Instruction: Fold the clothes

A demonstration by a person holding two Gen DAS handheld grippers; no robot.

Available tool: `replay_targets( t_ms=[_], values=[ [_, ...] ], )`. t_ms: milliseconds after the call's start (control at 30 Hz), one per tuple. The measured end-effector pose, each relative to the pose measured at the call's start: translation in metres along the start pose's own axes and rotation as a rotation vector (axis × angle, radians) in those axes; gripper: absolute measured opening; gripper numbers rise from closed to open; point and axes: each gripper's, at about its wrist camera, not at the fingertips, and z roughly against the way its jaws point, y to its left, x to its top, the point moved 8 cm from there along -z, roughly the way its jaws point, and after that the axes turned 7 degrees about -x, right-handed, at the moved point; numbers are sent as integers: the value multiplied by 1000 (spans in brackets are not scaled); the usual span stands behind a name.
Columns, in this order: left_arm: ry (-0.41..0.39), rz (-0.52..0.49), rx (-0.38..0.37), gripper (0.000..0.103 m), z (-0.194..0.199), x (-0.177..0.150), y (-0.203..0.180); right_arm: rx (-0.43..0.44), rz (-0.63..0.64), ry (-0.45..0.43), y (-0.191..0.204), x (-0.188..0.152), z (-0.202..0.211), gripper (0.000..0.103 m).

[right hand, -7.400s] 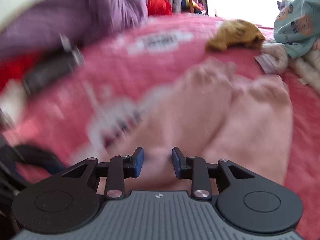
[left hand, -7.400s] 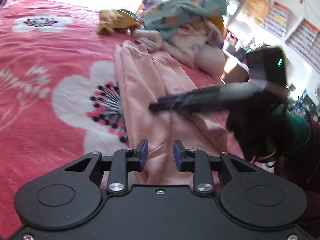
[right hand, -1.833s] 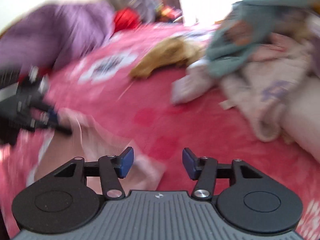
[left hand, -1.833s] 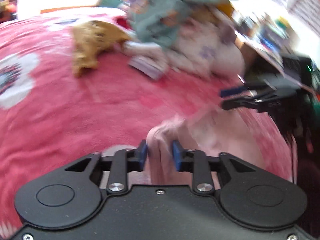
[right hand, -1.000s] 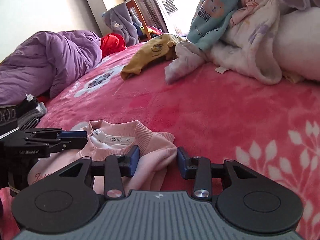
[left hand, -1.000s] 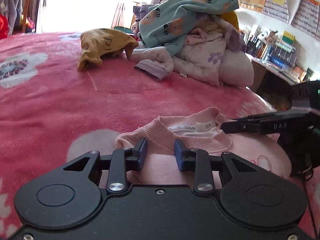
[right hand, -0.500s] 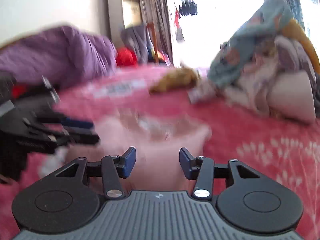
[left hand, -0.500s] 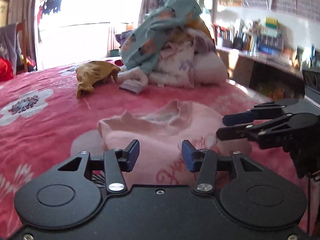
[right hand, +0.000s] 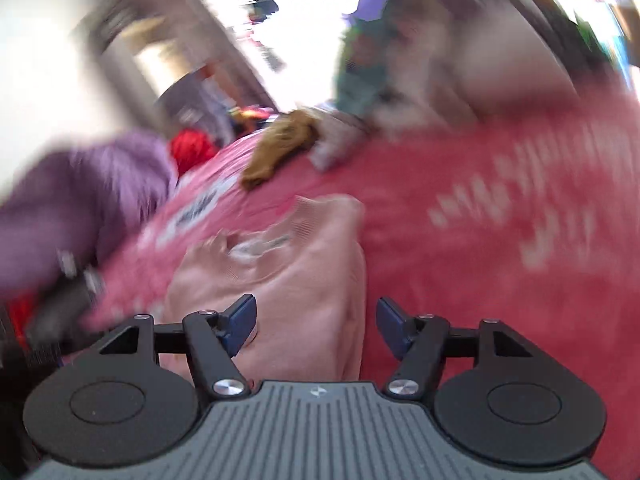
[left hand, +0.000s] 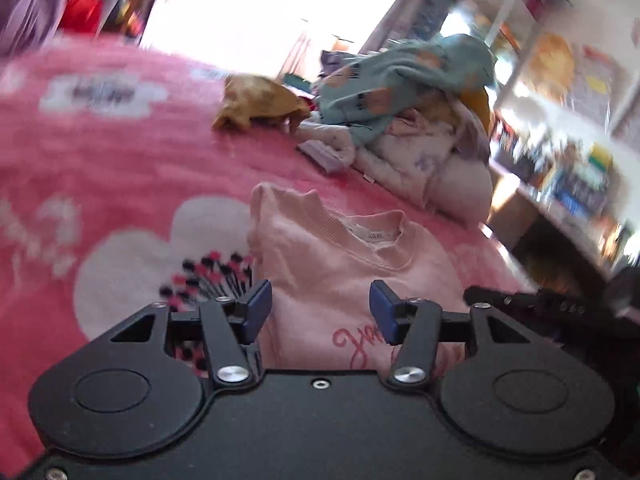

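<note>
Nearest, the left gripper (left hand: 320, 312) and right gripper (right hand: 316, 320) are held spread and empty over the pink sweater (left hand: 340, 264), released since a second ago and folded compactly (collar up) before the clothes pile (left hand: 404, 120), where a dragged finger could undo it.

A bed under a pink flowered blanket (left hand: 120, 168) fills the lower view, with a blown-out bright window (left hand: 248, 8) at twelve o'clock. Blurred cluttered shelves (left hand: 568, 168) run along the wall at two to three o'clock. A purple quilt (right hand: 80, 200) is heaped at nine o'clock in the right view.
</note>
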Motion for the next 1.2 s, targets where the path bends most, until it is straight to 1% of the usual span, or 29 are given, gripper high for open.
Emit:
replay_targets(
  t_ms=[67,133,200,300,400,433,467,500,533,567,600,700,767,800,833,867,900,933,967,1000,1067,1133,1167,1200],
  values=[
    [-3,88,-25,53,-5,-1,7,25,-120,45,-11,0,-11,67],
    [-5,172,-47,53,-11,-2,13,35,-117,49,-10,-1,-18,67],
    [9,236,-53,53,-24,-2,17,44,-113,53,-9,-1,-26,67],
    [10,307,-71,53,-40,-3,22,58,-109,59,-7,-1,-38,67],
    [-2,369,-106,53,-50,-1,22,72,-102,64,-5,-1,-49,68],
    [-4,379,-108,50,-51,-1,22,72,-85,62,-2,-2,-50,68],
    [-4,385,-106,47,-51,-1,24,72,-82,58,-2,-3,-50,65],
    [-5,391,-102,34,-51,-2,25,78,-92,58,-3,-3,-51,59],
    [-9,400,-104,27,-49,-2,25,89,-104,64,-4,-2,-51,55],
    [-16,410,-109,24,-47,-2,25,103,-115,72,-4,-2,-52,41],
    [-23,421,-114,21,-44,-2,25,125,-125,88,-3,-3,-51,32],
    [-44,477,-135,19,-22,-2,11,154,-149,90,7,4,-32,28],
    [-32,482,-128,19,-8,-7,3,146,-129,93,14,5,-15,28],
    [-16,465,-112,20,-5,-11,3,132,-112,101,16,3,-9,38],
    [-1,449,-95,28,-2,-15,3,102,-112,118,12,-2,-10,48],
    [4,440,-73,34,-1,-18,7,57,-110,119,3,-6,-12,67],
    [0,436,-47,42,-2,-20,14,21,-112,116,-5,-10,-14,66],
    [-2,434,-43,43,-2,-20,17,39,-141,98,-8,-11,-13,67],
    [-4,435,-55,45,-3,-19,18,56,-169,81,-12,-11,-11,70],
    [-4,430,-62,49,-4,-19,19,66,-178,74,-11,-11,-11,75],
    [-2,409,-66,50,-7,-18,20,70,-135,80,-3,-14,-14,79],
    [7,404,-78,50,-14,-22,23,88,-125,83,1,-17,-18,80],
    [12,404,-86,48,-18,-25,25,87,-127,79,2,-19,-21,78],
    [17,396,-91,42,-22,-26,25,86,-130,75,2,-20,-24,77]
  ],
)
